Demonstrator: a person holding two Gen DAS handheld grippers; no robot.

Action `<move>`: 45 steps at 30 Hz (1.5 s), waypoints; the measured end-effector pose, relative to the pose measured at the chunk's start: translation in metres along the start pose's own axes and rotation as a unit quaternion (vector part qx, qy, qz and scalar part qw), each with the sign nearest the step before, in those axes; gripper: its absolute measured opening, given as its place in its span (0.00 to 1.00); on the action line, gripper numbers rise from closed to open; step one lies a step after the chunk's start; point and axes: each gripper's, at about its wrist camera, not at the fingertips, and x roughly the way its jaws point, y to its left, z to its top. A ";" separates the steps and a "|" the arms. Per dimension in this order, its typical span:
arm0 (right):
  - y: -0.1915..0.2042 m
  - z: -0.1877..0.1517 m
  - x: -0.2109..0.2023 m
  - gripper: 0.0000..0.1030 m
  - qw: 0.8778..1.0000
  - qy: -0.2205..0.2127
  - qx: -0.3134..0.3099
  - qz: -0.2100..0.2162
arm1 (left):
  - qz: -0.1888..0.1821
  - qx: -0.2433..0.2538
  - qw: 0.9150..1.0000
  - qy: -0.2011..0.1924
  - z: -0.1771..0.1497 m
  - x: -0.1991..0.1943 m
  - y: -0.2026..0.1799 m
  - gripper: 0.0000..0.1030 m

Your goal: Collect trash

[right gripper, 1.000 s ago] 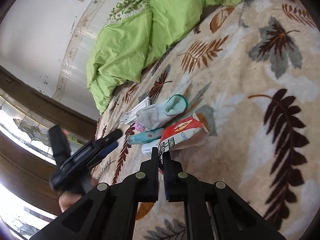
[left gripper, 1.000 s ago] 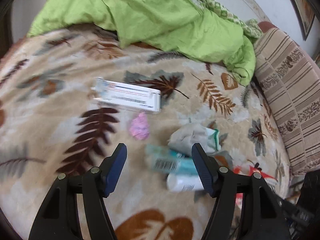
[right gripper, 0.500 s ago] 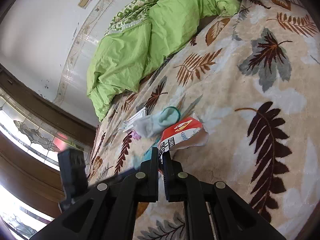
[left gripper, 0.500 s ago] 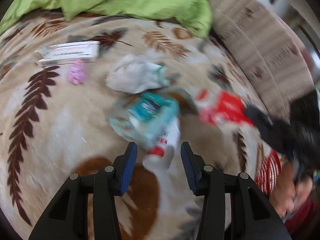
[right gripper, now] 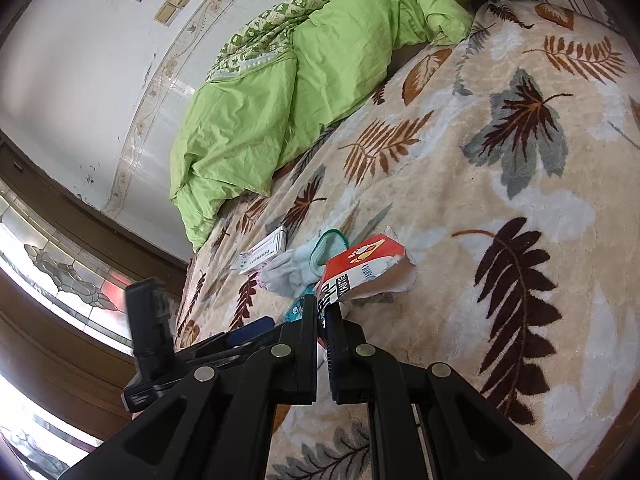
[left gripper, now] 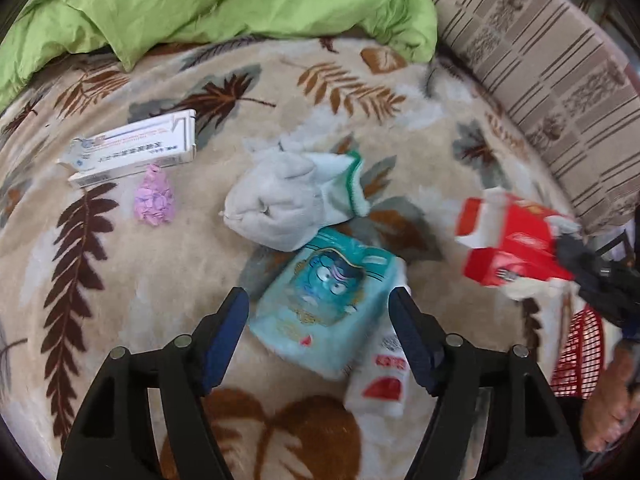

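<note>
My left gripper points down over a teal snack packet on the leaf-patterned blanket. Its jaws are opening, one blue finger on each side of the packet, and the pads are not pressing it. A white tube with red print lies partly under the packet. Beyond it lie a grey sock, a pink crumpled wrapper and a white box. My right gripper is shut on a corner of a red and white packet, also visible as the red packet at the right.
A rumpled green quilt covers the far side of the bed. A striped pillow lies at the right. A red mesh basket and a person's bare foot show past the bed's right edge. A wall and stained-glass window stand at the left.
The left gripper swung right and down from above the pink wrapper to over the teal packet; its jaws narrowed, then widened. The right gripper kept its hold on the red packet and stayed put.
</note>
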 end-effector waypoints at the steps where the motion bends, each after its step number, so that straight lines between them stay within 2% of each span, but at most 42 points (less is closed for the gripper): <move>1: 0.000 0.000 0.000 0.04 1.000 0.000 -0.001 0.001 | 0.002 -0.003 1.000 -0.001 0.001 0.003 0.001 0.69; 4: 0.000 0.001 0.003 0.05 1.000 0.003 -0.001 0.001 | 0.021 -0.004 1.000 0.006 0.003 0.015 0.001 0.65; 8: 0.001 0.001 0.006 0.05 1.000 0.007 -0.006 -0.004 | 0.075 0.036 0.996 -0.012 -0.004 0.016 -0.017 0.59; 11: 0.004 0.001 0.008 0.05 1.000 0.007 -0.017 -0.012 | 0.094 0.029 0.995 -0.029 -0.008 0.009 -0.020 0.48; 13: 0.008 0.000 0.009 0.05 0.999 0.006 -0.029 -0.018 | 0.106 0.026 0.993 -0.043 -0.012 0.001 -0.023 0.36; 17: 0.017 -0.004 0.009 0.05 0.998 0.004 -0.056 -0.025 | 0.109 0.006 0.992 -0.059 -0.024 -0.014 -0.025 0.22; 23: 0.033 -0.012 0.005 0.05 0.994 -0.006 -0.099 -0.037 | 0.111 -0.038 0.989 -0.094 -0.053 -0.044 -0.026 0.20; 30: 0.054 -0.031 -0.002 0.05 0.989 -0.010 -0.146 -0.033 | 0.186 -0.074 0.966 -0.166 -0.089 -0.086 -0.032 0.20; 32: 0.058 -0.038 -0.003 0.05 0.988 -0.006 -0.152 -0.030 | 0.204 -0.075 0.960 -0.176 -0.093 -0.089 -0.032 0.20; 38: 0.066 -0.054 -0.003 0.05 0.984 0.004 -0.172 -0.034 | 0.227 -0.069 0.954 -0.183 -0.092 -0.089 -0.029 0.20; 45: 0.068 -0.057 0.005 0.05 0.983 0.008 -0.178 -0.040 | 0.261 -0.056 0.943 -0.198 -0.094 -0.092 -0.030 0.20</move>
